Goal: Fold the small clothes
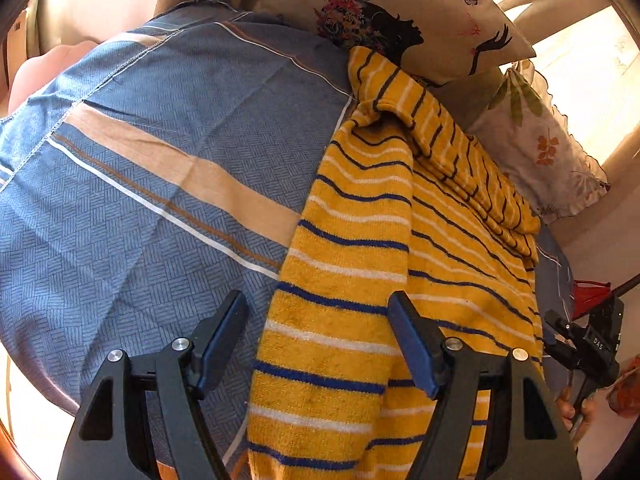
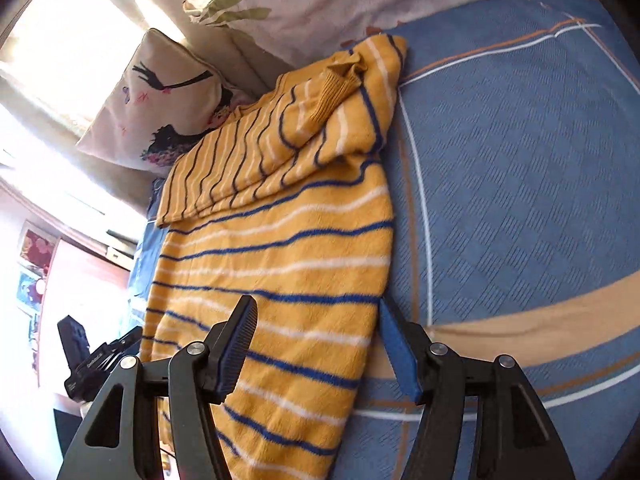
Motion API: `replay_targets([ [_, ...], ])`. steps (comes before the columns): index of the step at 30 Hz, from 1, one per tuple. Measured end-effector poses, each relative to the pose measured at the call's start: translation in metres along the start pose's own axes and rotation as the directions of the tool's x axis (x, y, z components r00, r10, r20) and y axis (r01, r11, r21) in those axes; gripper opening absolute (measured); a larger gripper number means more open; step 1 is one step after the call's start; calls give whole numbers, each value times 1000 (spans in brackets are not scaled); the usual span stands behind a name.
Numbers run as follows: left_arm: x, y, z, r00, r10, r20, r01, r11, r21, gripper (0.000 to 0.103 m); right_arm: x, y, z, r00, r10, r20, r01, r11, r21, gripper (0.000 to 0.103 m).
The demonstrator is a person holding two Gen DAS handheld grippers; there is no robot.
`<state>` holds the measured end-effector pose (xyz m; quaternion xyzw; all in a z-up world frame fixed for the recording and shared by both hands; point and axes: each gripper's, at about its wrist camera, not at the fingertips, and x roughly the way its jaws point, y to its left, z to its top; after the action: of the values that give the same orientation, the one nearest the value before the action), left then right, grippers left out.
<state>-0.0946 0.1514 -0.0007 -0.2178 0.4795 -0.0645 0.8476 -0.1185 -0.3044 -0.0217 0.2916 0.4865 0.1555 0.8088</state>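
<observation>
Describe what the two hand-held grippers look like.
Both match. The left hand-held gripper and right hand-held gripper have black angular plastic arms with triangular cut-outs and round silver pivot screws. Each finger ends in a flat, dark blue pad; the right one's pad has fine ribs.

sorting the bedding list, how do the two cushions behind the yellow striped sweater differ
The silhouette cushion is beige with a smooth edge and a black printed figure with flowers and butterflies; the leaf-print cushion is whitish with a frilled edge and scattered orange and green leaves. The silhouette cushion touches the sweater's far end; the leaf-print cushion lies along its side. Both are pale and rest at the edge of the blue bedspread.
</observation>
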Motion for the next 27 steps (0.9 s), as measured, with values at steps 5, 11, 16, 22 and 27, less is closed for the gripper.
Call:
replay_targets([
  [5, -10, 0, -23, 995, -92, -21, 93, 996, 6, 71, -5, 4, -32, 982, 186, -28, -184, 981, 55, 71],
  [11, -22, 1, -49, 982, -188, -24, 188, 982, 3, 71, -17, 9, -73, 955, 297, -19, -295, 953, 68, 71],
  [16, -29, -3, -67, 971, -237, -36, 238, 971, 21, 71, -30, 21, -107, 939, 343, -23, -342, 939, 36, 71],
  [22, -31, -13, -77, 982, -187, -21, 188, 980, 60, 71, -18, 45, -147, 954, 292, -63, -293, 956, -7, 71],
  [27, -21, -12, -73, 992, -121, -42, 122, 992, 14, 10, -15, 64, -156, 990, 139, 12, -137, 986, -97, 18],
])
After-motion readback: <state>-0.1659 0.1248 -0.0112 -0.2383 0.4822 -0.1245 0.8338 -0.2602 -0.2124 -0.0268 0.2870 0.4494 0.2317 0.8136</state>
